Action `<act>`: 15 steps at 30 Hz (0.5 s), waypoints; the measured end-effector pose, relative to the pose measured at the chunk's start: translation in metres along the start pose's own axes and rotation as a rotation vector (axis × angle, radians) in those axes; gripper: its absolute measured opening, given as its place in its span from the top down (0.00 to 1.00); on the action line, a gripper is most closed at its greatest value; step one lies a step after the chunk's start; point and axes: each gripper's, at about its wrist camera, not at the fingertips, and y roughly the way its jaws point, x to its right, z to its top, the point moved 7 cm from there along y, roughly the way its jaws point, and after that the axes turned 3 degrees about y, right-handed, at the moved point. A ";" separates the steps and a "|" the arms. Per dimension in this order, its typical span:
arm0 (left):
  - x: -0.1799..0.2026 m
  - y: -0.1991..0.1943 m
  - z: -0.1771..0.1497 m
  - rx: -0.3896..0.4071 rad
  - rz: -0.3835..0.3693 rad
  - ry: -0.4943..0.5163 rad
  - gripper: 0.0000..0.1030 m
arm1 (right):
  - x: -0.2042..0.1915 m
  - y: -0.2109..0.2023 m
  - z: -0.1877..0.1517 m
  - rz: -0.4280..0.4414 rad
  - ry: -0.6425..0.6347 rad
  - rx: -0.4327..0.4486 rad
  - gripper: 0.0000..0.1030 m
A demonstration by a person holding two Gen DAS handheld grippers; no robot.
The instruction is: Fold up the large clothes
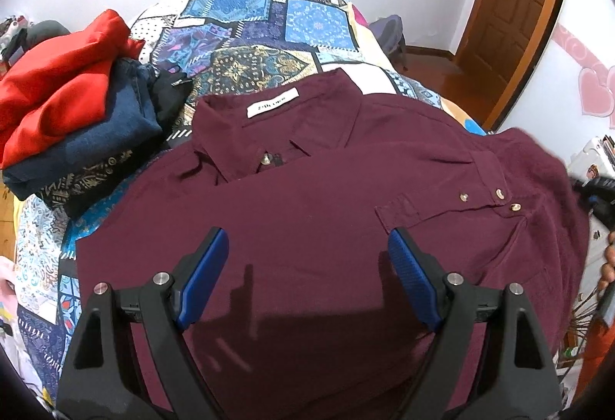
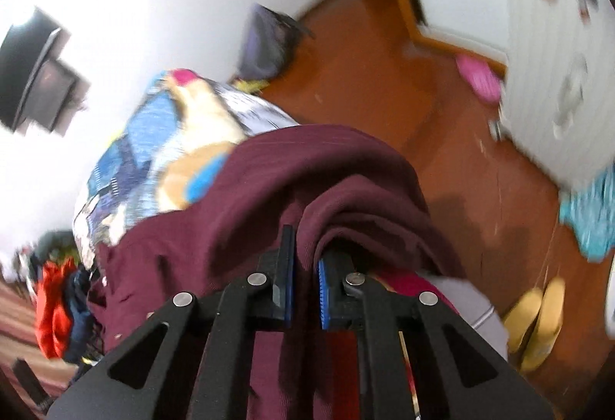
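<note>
Right wrist: hand-held gripper [image 2: 305,258] pinches bunched maroon shirt [image 2: 269,181]; left one [image 1: 307,251] gapes empty.

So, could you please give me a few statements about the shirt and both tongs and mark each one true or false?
1. The left tongs are open above the shirt. True.
2. The right tongs hold nothing. False: they are shut on a bunch of shirt fabric.
3. The shirt's collar label faces up. True.
4. The shirt lies on a bare wooden table. False: it lies on a patterned bedspread.
5. A clothes pile with a red garment on top sits left of the shirt in the left view. True.
</note>
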 end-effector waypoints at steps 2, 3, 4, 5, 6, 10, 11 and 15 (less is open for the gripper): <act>-0.003 -0.003 0.001 0.010 -0.003 -0.008 0.18 | -0.025 -0.018 0.005 0.024 -0.074 0.047 0.92; -0.004 -0.005 0.001 0.013 -0.004 -0.011 0.18 | -0.040 -0.028 0.006 0.042 -0.114 0.071 0.92; -0.005 -0.007 0.000 0.017 -0.006 -0.014 0.18 | -0.058 -0.038 0.007 0.063 -0.156 0.093 0.92; -0.007 -0.009 0.000 0.022 -0.008 -0.016 0.18 | -0.073 -0.045 0.007 0.083 -0.193 0.109 0.92; -0.008 -0.011 0.000 0.026 -0.008 -0.017 0.18 | -0.088 -0.053 0.005 0.106 -0.234 0.124 0.92; -0.014 -0.019 -0.002 0.041 -0.007 -0.017 0.18 | -0.144 -0.072 -0.017 0.177 -0.406 0.138 0.92; -0.015 -0.020 -0.003 0.043 -0.008 -0.018 0.18 | -0.151 -0.071 -0.024 0.185 -0.435 0.129 0.92; -0.020 -0.024 -0.010 0.041 -0.018 -0.023 0.18 | -0.162 -0.049 -0.061 0.201 -0.523 0.028 0.92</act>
